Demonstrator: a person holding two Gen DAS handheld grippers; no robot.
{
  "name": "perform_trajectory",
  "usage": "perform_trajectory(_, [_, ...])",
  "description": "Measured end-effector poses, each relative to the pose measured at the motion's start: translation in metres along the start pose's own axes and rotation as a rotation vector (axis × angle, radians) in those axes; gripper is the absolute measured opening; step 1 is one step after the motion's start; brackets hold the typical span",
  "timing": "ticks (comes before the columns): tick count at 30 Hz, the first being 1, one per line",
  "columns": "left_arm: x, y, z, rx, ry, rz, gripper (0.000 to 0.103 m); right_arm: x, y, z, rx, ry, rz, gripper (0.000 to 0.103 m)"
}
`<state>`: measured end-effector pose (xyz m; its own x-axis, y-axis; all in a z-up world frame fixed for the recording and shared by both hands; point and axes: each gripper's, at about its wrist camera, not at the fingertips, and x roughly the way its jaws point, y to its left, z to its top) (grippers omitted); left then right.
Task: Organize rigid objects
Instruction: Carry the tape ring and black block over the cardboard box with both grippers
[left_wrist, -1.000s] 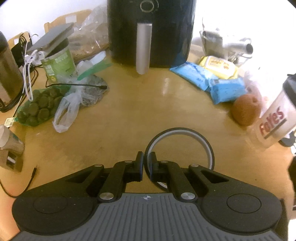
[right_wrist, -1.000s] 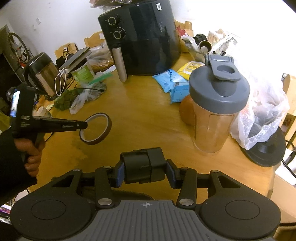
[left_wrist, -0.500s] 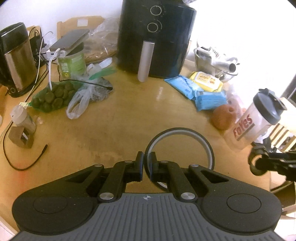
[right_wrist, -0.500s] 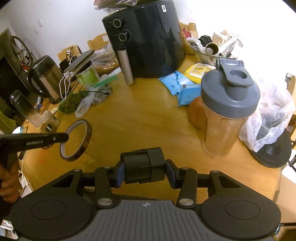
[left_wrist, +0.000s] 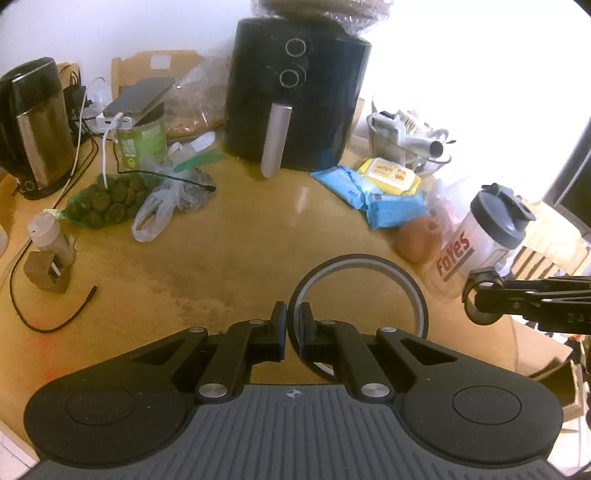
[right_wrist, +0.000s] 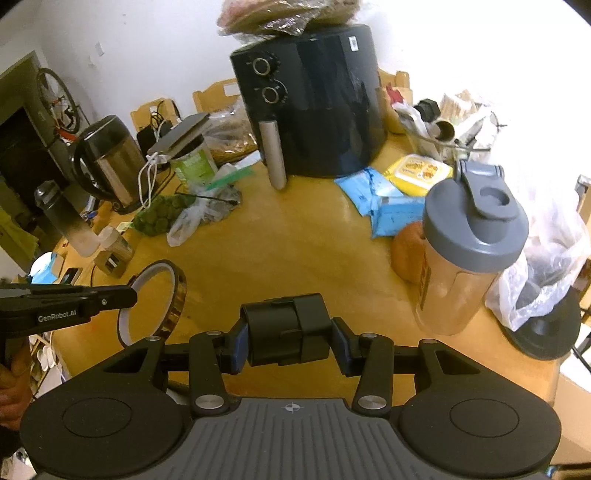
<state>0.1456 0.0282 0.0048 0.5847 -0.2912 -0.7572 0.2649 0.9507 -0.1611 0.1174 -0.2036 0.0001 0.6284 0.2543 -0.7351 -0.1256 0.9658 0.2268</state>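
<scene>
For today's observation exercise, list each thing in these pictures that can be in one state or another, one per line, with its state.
left gripper: shut on the tape roll's rim
tape roll: held clear of the table
right gripper: shut on the black block
black block: clamped between the pads
shaker bottle: upright, lid on, spout cap flipped open
air fryer: drawer pushed in
kettle: upright, lid down
phone: cable plugged in
</scene>
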Motion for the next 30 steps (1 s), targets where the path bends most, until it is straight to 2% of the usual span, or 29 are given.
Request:
perform_trajectory(7, [-0.019,-0.001,-0.02,-0.048,-0.005,0.023,0.007,-0.003,0.005,-0.008,-0.025,0.016,0.024,0.048])
perform_trajectory(17, [-0.037,-0.006,-0.054,-0.103,0.033,0.071,0.007,-0.014,0.004,-0.024,-0.049,0.03,0.059,0.048])
perform_trajectory(30, [-0.04,-0.023,-0.079,-0.105,0.083,0.083,0.009,-0.028,-0.016,-0.044,-0.024,0.047,0.071,0.048])
